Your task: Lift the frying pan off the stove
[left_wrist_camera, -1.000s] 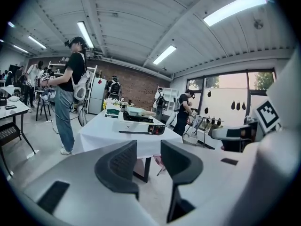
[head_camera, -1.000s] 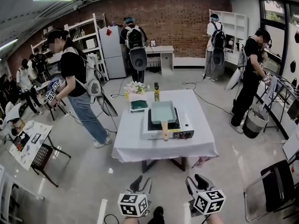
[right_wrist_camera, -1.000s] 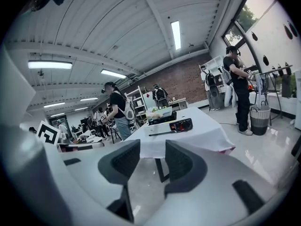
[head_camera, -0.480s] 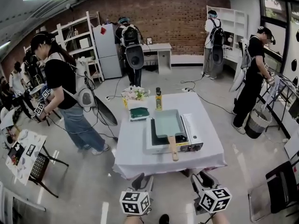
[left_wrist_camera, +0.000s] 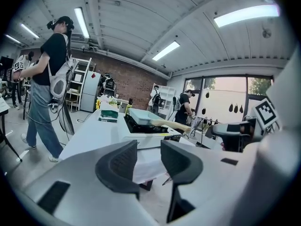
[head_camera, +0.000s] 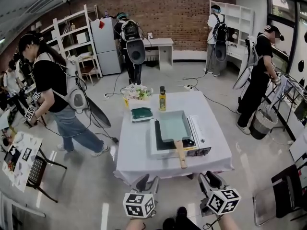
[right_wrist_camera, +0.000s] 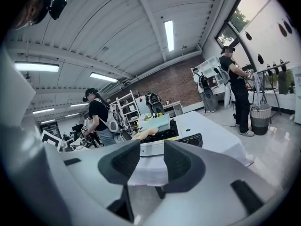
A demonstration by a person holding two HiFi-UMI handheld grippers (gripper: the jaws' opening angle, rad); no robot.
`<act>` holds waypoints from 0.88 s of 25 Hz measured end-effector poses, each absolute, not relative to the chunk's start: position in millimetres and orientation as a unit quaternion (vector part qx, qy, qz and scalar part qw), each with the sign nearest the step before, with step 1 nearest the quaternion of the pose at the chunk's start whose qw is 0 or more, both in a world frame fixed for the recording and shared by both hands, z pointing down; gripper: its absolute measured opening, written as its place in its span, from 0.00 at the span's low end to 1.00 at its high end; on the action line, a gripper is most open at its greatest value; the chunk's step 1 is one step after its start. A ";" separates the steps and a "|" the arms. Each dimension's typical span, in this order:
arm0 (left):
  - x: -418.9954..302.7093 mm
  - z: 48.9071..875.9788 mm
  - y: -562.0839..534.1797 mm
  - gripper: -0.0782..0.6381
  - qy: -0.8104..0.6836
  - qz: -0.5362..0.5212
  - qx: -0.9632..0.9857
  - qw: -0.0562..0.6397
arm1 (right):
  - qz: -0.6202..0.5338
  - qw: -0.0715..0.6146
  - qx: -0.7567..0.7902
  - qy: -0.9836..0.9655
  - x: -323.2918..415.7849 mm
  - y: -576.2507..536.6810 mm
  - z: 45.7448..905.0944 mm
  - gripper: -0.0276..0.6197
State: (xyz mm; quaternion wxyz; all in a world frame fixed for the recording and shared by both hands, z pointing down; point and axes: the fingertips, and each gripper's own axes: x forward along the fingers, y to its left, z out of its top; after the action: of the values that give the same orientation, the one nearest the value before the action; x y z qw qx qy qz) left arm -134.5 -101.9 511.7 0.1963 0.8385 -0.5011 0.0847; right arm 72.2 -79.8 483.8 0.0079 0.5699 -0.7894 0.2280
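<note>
Hovering at bottom left, the left tongs (head_camera: pixel 148 181) are released, jaws apart with nothing between them, just short of the white-clothed table (head_camera: pixel 132 152). On the table, a green packet (head_camera: pixel 141 113) and a bottle (head_camera: pixel 162 98) stand at the far side, then the pale green rectangular frying pan (head_camera: pixel 173 127) sits on the stove (head_camera: pixel 199 139), its wooden handle (head_camera: pixel 181 155) sticking out toward the near edge. Right tongs (head_camera: pixel 210 178) are also released and empty, apart from the pan.
</note>
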 end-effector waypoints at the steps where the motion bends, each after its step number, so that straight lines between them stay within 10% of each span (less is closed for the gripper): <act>1: -134.9 511.9 -105.2 0.30 -0.502 0.084 0.838 0.198 | 0.227 0.007 0.570 -0.790 72.4 -83.1 482.9 0.27; 22: -134.3 494.0 -223.5 0.30 -0.535 0.071 0.821 0.185 | 0.227 -0.009 0.544 -0.808 85.0 -213.4 476.1 0.27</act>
State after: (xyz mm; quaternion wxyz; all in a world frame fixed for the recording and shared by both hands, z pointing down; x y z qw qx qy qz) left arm -134.3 -223.5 494.0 0.1851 0.8212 -0.5350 0.0713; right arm 85.0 -213.4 476.1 -0.0086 0.5445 -0.8075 0.2267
